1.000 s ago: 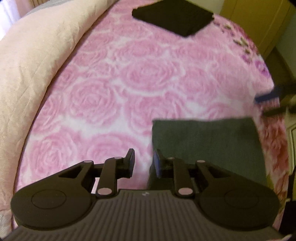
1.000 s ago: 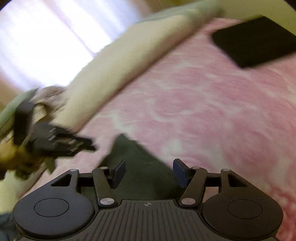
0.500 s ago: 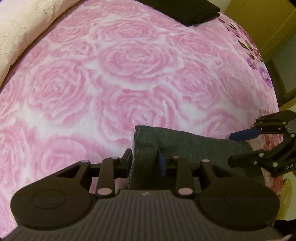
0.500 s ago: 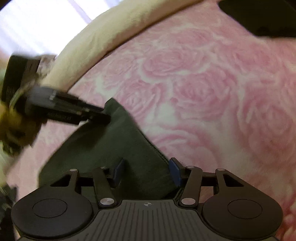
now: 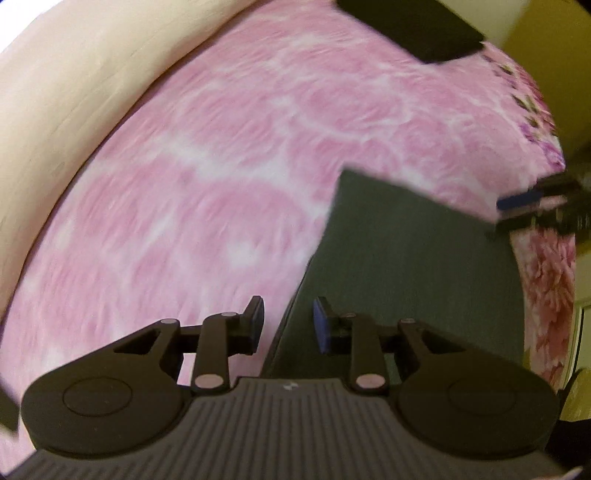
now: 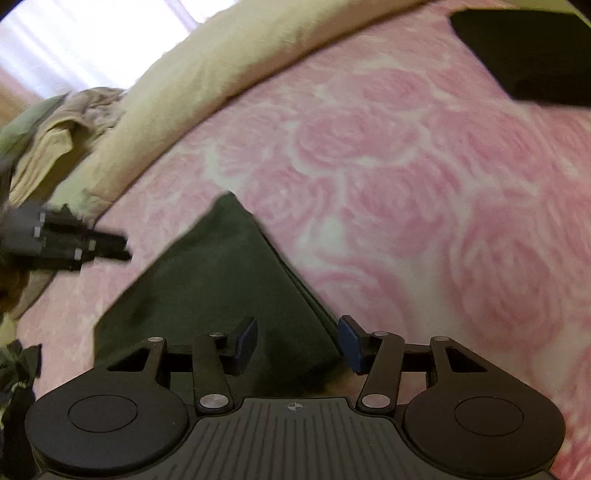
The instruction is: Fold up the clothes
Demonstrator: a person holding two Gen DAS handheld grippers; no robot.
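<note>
A dark green folded cloth [image 5: 406, 258] lies flat on the pink rose bedspread [image 5: 221, 166]. My left gripper [image 5: 288, 325] is open, and the cloth's left edge runs through the gap below its fingers. In the right wrist view the cloth [image 6: 221, 277] points a corner away from me. My right gripper [image 6: 297, 339] is open over its near right part. The left gripper [image 6: 74, 243] shows blurred just left of the cloth, apart from it. The right gripper [image 5: 535, 206] shows blurred at the cloth's far right corner.
A black folded garment [image 5: 413, 26] rests at the far end of the bed, seen too in the right wrist view [image 6: 528, 55]. A cream duvet [image 5: 74, 92] lines the left side. Loose clothes [image 6: 55, 129] are piled beyond it. The bed's edge [image 5: 546, 277] drops off on the right.
The left gripper has drawn back leftward off the cloth's corner and now sits beside it. The right gripper's fingers have spread a little wider. Both views are blurred by motion.
</note>
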